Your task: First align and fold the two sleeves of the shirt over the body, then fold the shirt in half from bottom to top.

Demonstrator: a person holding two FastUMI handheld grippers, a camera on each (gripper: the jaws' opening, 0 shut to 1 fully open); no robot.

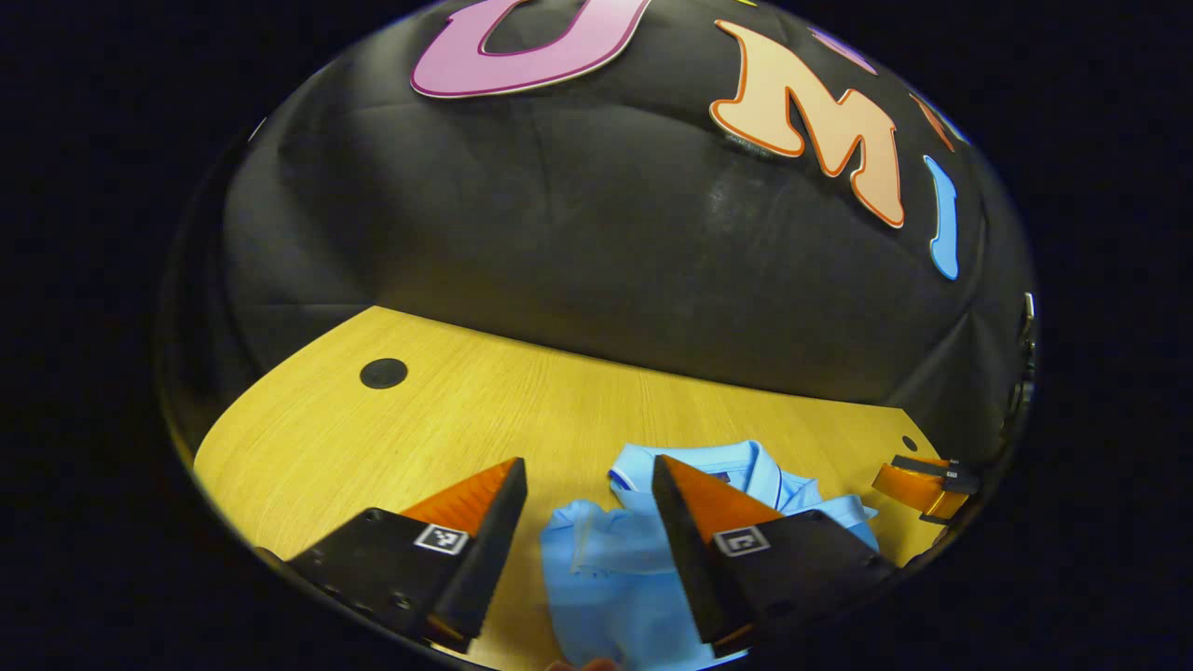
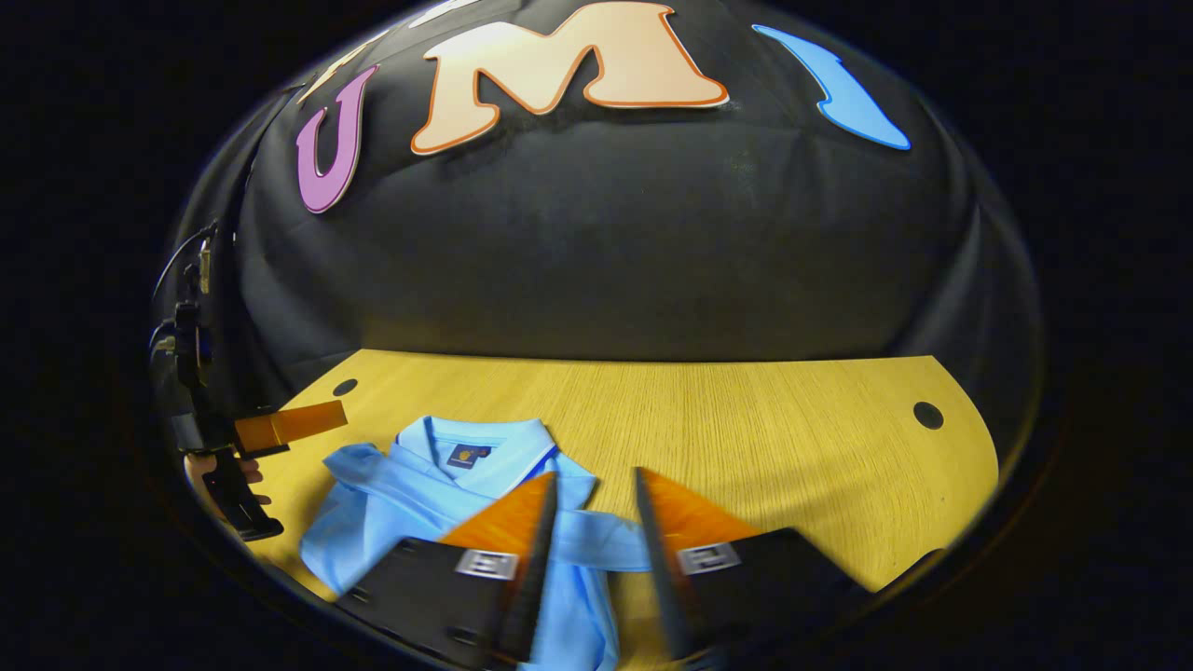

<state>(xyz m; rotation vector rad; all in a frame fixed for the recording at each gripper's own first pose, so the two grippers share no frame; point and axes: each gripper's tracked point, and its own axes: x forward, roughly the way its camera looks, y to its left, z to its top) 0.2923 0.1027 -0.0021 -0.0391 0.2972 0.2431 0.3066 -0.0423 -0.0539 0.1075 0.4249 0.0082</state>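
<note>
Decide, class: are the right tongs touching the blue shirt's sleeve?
Cannot tell. In the right gripper view the right tongs stand open over the sleeve of the shirt, but motion blur hides any contact or gap.

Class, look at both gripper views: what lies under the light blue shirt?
The shirt lies rumpled on the wooden table, which shows bare around it. Whatever sits beneath the cloth itself is covered. Both grippers hang open above it.

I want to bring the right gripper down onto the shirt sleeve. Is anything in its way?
Nothing visible is. The right gripper is open above the shirt, with a sleeve lying between its fingers on the table.
</note>
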